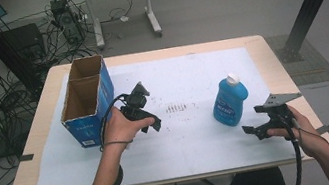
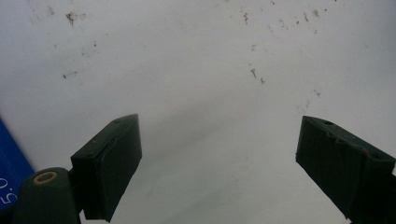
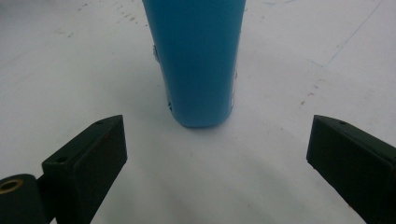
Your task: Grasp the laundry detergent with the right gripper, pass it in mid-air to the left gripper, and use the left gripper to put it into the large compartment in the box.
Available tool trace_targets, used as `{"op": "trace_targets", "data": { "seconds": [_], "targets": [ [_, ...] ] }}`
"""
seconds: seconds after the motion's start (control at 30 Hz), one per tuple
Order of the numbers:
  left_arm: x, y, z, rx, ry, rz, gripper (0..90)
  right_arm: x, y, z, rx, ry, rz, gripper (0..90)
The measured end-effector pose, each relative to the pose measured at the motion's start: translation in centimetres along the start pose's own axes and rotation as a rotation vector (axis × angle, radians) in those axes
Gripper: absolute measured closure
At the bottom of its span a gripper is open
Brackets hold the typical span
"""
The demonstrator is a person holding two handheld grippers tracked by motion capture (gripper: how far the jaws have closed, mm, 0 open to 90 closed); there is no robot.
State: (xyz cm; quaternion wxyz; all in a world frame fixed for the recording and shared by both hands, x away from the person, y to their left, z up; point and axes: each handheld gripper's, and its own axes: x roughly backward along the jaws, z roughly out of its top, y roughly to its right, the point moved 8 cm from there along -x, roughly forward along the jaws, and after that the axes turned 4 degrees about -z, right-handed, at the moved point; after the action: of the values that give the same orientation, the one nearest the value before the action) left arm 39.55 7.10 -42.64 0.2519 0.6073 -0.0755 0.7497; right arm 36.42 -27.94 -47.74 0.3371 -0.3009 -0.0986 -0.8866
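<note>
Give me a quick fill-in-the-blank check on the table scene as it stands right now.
1. The blue plastic bottle with the white cap stands ____ on the white sheet.
2. The right gripper has its jaws ____, with the bottle ahead of them.
3. The open blue cardboard box sits beside the ____ gripper.

Missing words: upright; open; left

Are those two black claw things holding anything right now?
No, nothing is held. The right gripper stands open, its jaws apart from the upright blue bottle ahead. The left gripper is open over the bare white sheet.
</note>
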Motion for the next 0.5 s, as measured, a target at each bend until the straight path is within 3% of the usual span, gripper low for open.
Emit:
{"op": "trace_targets", "data": {
  "seconds": [0.5],
  "targets": [
    [0.62,-0.10,0.11,0.005,0.014,0.001,14.7,-0.80,0.06,0.35,-0.014,0.089,-0.004,3.5]
  ]
}}
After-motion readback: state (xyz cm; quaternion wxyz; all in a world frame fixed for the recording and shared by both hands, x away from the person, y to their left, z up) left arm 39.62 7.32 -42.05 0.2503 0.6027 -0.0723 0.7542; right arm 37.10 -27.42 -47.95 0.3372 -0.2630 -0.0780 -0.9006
